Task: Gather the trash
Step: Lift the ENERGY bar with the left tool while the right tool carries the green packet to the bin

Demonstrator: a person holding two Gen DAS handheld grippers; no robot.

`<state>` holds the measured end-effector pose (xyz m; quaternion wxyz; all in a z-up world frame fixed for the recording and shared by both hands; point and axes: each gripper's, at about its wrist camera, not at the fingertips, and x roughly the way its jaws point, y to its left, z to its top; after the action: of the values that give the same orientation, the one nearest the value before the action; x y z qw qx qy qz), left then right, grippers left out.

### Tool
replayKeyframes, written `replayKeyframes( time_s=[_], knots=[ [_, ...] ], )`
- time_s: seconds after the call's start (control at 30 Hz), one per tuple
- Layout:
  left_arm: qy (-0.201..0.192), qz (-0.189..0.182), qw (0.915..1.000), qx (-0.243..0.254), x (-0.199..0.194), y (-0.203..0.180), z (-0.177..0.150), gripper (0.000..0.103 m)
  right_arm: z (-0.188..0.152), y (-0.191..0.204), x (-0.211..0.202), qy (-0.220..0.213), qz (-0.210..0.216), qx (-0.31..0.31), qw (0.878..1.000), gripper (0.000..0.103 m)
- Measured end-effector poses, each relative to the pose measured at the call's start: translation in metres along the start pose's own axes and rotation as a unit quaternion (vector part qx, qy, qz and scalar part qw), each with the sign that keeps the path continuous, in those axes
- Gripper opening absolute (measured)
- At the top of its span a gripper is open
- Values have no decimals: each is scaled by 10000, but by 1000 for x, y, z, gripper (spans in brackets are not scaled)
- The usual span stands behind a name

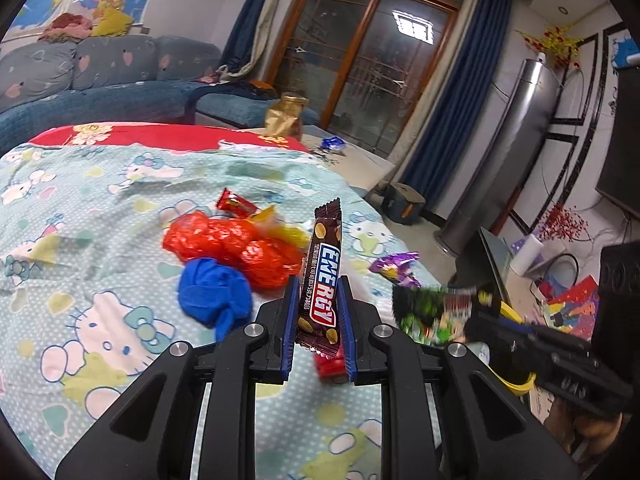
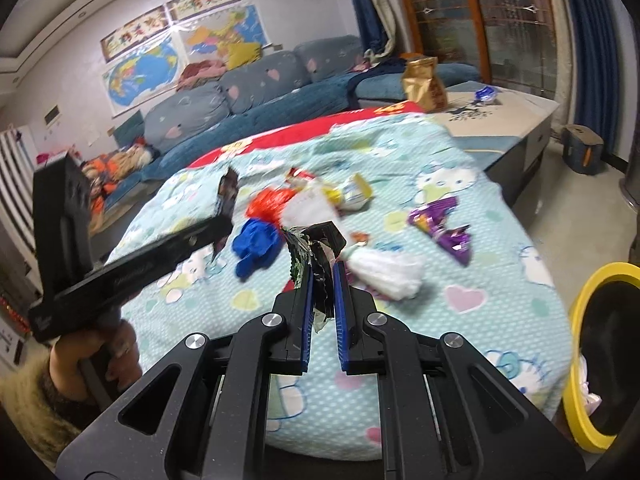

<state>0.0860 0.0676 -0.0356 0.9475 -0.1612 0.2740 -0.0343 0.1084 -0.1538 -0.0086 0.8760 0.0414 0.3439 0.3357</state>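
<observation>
One energy bar wrapper (image 1: 320, 280) between left gripper (image 1: 319, 332) pads.

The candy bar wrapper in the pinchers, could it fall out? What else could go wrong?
Maybe. The left gripper pinches the ENERGY wrapper only low down, so it might slip. The right gripper holds a crumpled green wrapper loosely; it could drop before reaching the yellow bin. The two grippers are close and might bump.

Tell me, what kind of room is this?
Probably a living room at home. A long blue sofa runs along the wall under big maps, and blue curtains hang beside a sliding glass door. The trash lies on a cartoon-cat blanket.
</observation>
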Motion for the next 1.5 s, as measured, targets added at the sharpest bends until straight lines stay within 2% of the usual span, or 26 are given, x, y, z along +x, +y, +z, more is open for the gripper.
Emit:
replayKeyframes(
  time_s=[0.83,1.5],
  knots=[
    [87,-515,9957,761,9,-72,-7,18,15,-73,-38,-607,-696,608,9939,6],
    [286,-1001,9847,1400,32,-135,-21,18,13,-141,-74,-991,-1405,1186,9779,6]
  ],
)
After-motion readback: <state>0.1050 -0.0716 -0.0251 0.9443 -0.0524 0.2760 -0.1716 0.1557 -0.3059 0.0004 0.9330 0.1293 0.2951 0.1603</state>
